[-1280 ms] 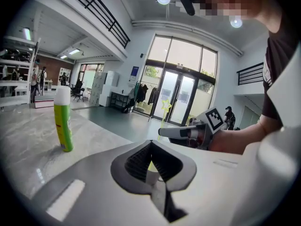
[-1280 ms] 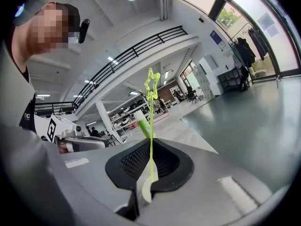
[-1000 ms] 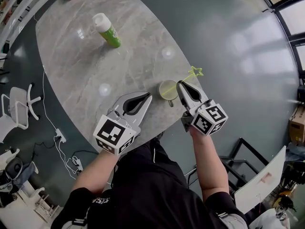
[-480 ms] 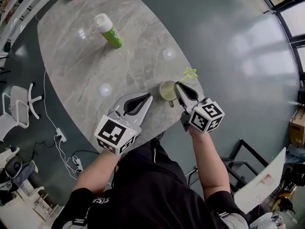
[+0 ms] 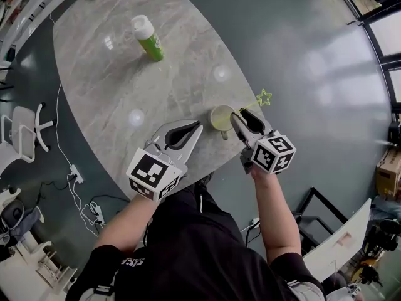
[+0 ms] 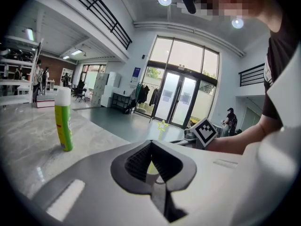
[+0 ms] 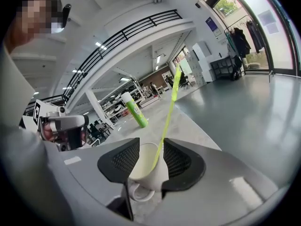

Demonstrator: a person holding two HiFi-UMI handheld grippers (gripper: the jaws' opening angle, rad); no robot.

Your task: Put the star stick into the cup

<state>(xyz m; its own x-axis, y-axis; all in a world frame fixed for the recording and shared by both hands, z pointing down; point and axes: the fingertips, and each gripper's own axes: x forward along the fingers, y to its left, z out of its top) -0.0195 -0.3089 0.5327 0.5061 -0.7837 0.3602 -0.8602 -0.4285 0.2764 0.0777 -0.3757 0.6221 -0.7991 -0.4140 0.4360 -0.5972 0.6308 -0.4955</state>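
The cup [image 5: 219, 118] stands near the table's front edge; it is pale with a yellow-green inside. The thin green star stick [image 7: 167, 119] stands in the cup [image 7: 145, 167] and leans over its rim. Its star [image 5: 264, 97] sticks out to the right, past the table edge. My right gripper [image 5: 243, 117] is just behind the cup and its jaws are opening. The stick runs up between the pads without touching them. My left gripper [image 5: 192, 131] rests to the left of the cup, shut and empty. The star [image 6: 162, 125] also shows in the left gripper view.
A green spray bottle with a white cap [image 5: 148, 37] stands upright at the far side of the grey marble table [image 5: 113, 86]. The table edge curves away right beside the cup, with floor beyond it. Office chairs [image 5: 25, 133] and cables lie on the floor to the left.
The right gripper's jaws have opened and let go of the stick, which now stands in the cup. The star has swung to the right. The left gripper has hardly moved.
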